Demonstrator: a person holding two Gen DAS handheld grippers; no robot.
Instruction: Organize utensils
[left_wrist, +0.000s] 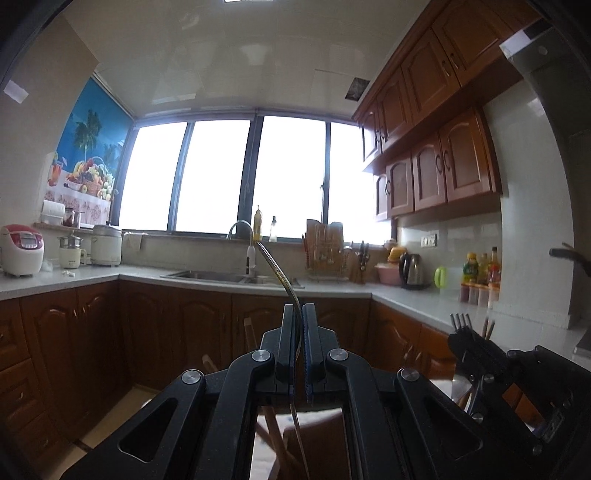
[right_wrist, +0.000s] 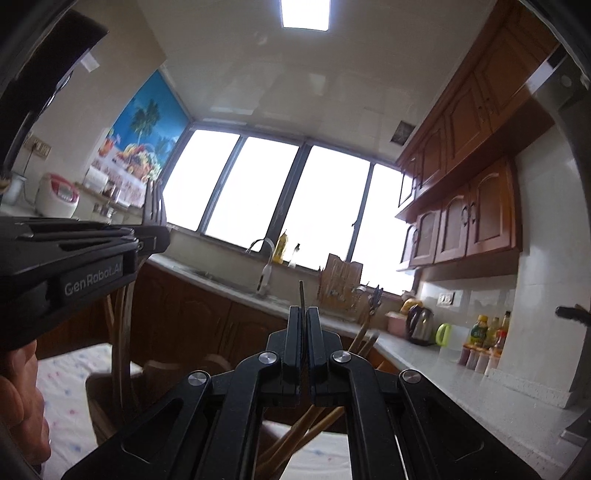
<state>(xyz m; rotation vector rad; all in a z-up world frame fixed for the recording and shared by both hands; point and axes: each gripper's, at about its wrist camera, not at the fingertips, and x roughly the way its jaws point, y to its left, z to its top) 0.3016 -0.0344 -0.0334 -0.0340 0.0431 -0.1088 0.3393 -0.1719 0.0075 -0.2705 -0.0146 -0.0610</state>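
Black jaws of the left gripper (left_wrist: 299, 314) are closed on a thin, curved metal utensil (left_wrist: 275, 269), seen edge-on; in the right wrist view the same gripper (right_wrist: 153, 236) shows fork prongs (right_wrist: 155, 203) rising above its tip. Left of the sink (left_wrist: 207, 275) stands a white and red rice cooker (left_wrist: 20, 249) on the pale tabletop (left_wrist: 406, 301). Right of the sink come a wooden rack (left_wrist: 325, 240), a kettle (left_wrist: 413, 271) and bottles (left_wrist: 480, 266). Further right, the right gripper (right_wrist: 303, 314) has its jaws closed on a thin dark utensil (right_wrist: 302, 293), also edge-on. Wooden chopsticks (right_wrist: 364, 341) stand in a holder (right_wrist: 103, 406) beneath both grippers, on a spotted white cloth (right_wrist: 70, 398).
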